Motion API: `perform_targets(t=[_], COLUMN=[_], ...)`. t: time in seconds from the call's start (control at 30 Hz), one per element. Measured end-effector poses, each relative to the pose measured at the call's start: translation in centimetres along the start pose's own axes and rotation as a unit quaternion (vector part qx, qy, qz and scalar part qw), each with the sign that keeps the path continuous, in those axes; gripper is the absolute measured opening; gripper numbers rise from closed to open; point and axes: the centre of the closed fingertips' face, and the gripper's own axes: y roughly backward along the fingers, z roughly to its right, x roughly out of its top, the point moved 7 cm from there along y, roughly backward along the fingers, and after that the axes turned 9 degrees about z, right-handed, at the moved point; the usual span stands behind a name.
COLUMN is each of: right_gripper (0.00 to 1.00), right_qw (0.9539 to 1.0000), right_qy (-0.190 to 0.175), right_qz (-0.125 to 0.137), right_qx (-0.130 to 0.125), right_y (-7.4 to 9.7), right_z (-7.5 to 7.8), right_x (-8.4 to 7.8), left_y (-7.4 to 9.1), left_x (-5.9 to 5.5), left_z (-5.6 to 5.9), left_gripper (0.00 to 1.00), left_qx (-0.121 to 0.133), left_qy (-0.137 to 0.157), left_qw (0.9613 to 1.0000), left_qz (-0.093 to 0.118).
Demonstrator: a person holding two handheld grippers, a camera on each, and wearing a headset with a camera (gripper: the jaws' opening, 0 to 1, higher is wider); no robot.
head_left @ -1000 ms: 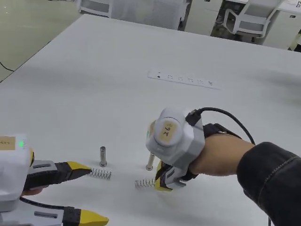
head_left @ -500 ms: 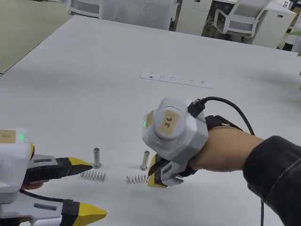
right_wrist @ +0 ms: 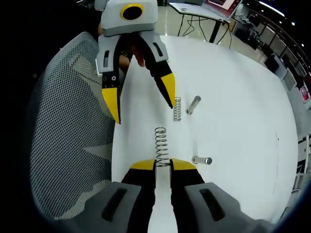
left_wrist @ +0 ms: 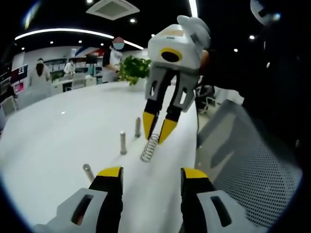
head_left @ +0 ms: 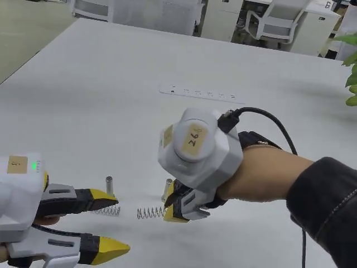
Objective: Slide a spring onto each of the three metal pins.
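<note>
Creeping forward, left tool (head_left: pixel 120 222) (jaws spread) overhangs one spring (head_left: pixel 109 210); right tool (head_left: pixel 170 211) clenches second spring (head_left: pixel 149 213).

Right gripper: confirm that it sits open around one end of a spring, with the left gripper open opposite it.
Not open. The right gripper is shut on that end of the spring; the right gripper view shows its jaws pinched together on the coils. The left gripper is open opposite it, as stated.
</note>
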Motion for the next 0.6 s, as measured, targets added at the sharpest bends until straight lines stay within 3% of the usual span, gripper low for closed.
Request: perform_targets(t=[0.6], right_gripper=[0.07], right_qw=[0.9998], right_qy=[0.017], right_qz=[0.007], right_qx=[0.004], right_y=[0.3], right_z=[-0.7], right_x=[1.2], left_y=[-1.1], left_x=[0.6], left_z=[0.3], left_gripper=[0.26], left_qx=[-0.030], left_qy=[-0.031], left_qw=[0.9990], left_qz=[0.013])
